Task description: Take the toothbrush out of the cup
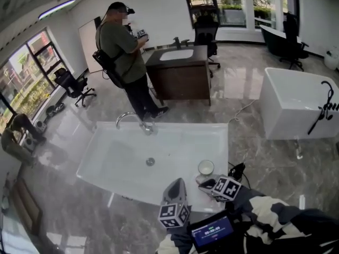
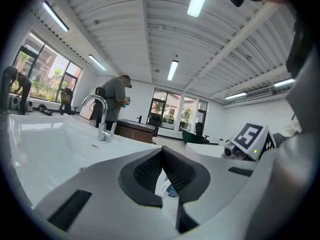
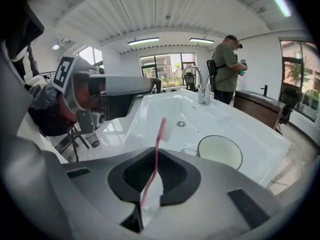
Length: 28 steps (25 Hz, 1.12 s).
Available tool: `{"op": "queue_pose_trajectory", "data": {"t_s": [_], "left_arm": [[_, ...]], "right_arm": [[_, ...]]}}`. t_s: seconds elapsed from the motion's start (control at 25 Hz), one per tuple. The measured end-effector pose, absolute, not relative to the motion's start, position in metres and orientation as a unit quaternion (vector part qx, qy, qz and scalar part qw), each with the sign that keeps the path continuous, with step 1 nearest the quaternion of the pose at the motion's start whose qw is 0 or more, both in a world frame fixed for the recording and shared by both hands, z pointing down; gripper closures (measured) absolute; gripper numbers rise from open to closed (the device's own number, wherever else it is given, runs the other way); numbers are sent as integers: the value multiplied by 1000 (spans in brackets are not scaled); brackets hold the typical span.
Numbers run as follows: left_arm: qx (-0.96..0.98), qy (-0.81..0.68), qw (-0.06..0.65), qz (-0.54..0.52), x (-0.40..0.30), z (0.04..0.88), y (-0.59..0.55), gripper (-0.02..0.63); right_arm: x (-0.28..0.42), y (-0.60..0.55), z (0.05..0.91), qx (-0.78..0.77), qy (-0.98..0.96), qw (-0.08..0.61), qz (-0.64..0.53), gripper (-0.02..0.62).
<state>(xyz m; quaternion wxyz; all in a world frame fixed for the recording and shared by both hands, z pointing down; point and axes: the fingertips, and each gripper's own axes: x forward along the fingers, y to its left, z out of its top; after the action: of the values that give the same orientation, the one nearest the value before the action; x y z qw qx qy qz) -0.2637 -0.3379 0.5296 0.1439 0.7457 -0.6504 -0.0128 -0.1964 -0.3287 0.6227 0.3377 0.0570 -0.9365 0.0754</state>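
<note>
Right gripper view tells it best: the right gripper [image 3: 154, 160] is clamped on the handle of the pink toothbrush [image 3: 159, 135], with the bristle end sticking out past the jaws. The toothbrush is clear of the cup [image 3: 220, 153], which stands empty just beside it on the rim of the sink [image 3: 172, 109]. Pinching the thin handle flat between the pads probably stops it swivelling. The left gripper [image 2: 161, 156] hangs off to one side, jaws closed on nothing I can make out, likely parked there so the cup stays unobstructed.
</note>
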Motion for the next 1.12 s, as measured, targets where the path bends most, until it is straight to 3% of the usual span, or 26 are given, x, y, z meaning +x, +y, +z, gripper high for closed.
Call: {"op": "queue_pose_trajectory", "data": {"t_s": [0.64, 0.72, 0.96, 1.12], "left_arm": [[689, -706, 166, 8, -304, 560, -289, 601], [694, -701, 164, 3, -304, 560, -292, 601], [708, -688, 159, -4, -299, 550, -312, 601], [723, -676, 144, -7, -293, 529, -331, 601]], "right_arm": [[-232, -318, 693, 38, -896, 435, 81, 560], [-233, -318, 695, 36, -895, 436, 84, 512], [-236, -320, 669, 29, -916, 391, 89, 503], [-237, -325, 623, 23, -945, 305, 119, 523]]}}
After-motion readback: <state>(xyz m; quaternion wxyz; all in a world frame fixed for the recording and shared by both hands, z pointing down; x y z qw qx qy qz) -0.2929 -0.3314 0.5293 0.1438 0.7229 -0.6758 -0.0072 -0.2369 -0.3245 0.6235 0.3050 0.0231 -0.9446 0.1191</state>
